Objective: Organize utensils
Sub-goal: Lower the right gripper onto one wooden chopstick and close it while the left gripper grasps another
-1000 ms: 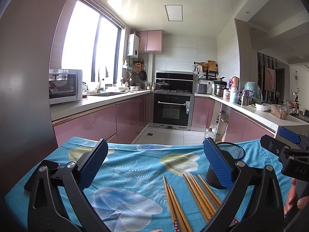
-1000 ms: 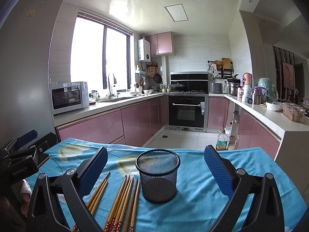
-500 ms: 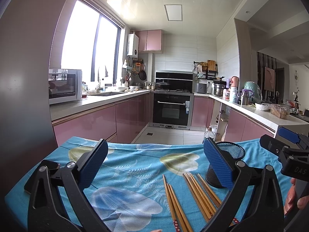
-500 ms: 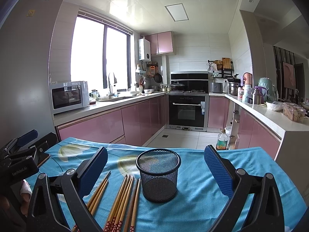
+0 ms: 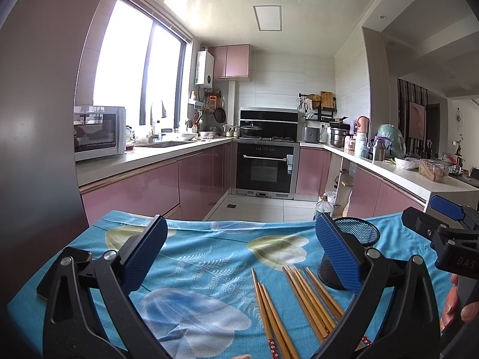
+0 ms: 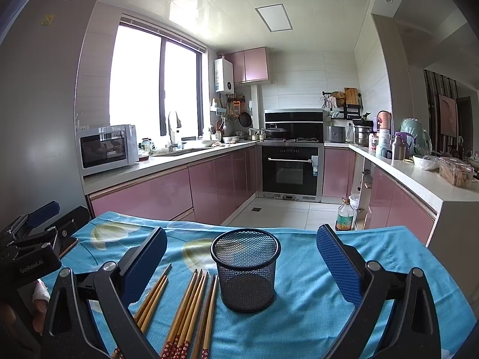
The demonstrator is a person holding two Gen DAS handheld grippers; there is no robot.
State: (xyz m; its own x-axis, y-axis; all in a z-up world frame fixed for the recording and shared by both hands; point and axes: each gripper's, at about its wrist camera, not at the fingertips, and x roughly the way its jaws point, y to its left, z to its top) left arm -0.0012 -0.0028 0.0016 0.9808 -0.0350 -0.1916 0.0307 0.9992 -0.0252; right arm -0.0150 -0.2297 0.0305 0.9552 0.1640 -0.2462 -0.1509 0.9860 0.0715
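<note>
Several wooden chopsticks (image 5: pixel 311 299) lie in two bunches on the blue flowered tablecloth (image 5: pixel 194 257); they also show in the right wrist view (image 6: pixel 188 308). A black mesh cup (image 6: pixel 246 269) stands upright and empty just right of them; in the left wrist view the cup (image 5: pixel 357 239) is partly hidden behind my right finger. My left gripper (image 5: pixel 239 257) is open and empty, above the cloth left of the chopsticks. My right gripper (image 6: pixel 242 266) is open and empty, its jaws spread on either side of the cup, held back from it.
A dark phone (image 5: pixel 64 264) lies at the cloth's left edge. Beyond the table's far edge is a kitchen floor, pink cabinets, an oven (image 6: pixel 289 173) and counters. A bottle (image 6: pixel 344 217) stands on the floor at right.
</note>
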